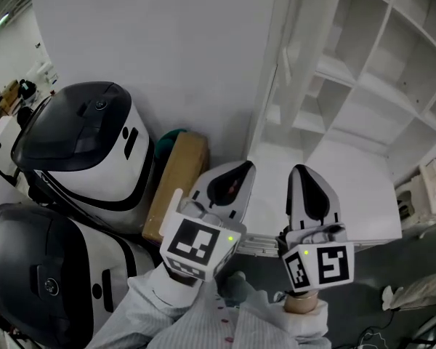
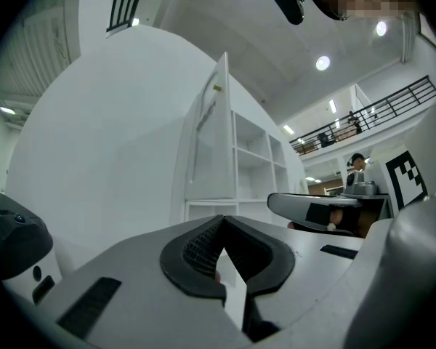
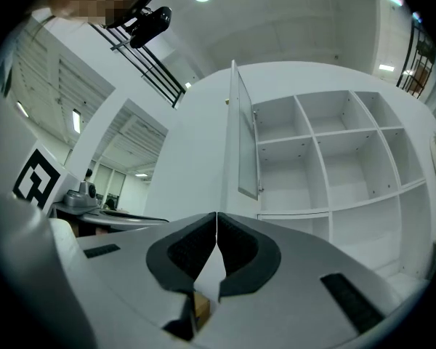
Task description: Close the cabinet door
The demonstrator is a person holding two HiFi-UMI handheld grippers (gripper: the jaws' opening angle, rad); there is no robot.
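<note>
White wall (image 1: 167,49), open-shelf cabinet (image 1: 363,100) ahead. Cabinet door (image 3: 244,133) stands swung out at shelves' left side. Left gripper (image 1: 235,177) and right gripper (image 1: 307,180) both closed, empty, short of door. Door looks light, rigid, smooth: likely best pushed flat near free edge, no pinch.

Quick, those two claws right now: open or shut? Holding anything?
Left claw: closed, tips together, holding nothing.
Right claw: closed, tips together, holding nothing.
</note>
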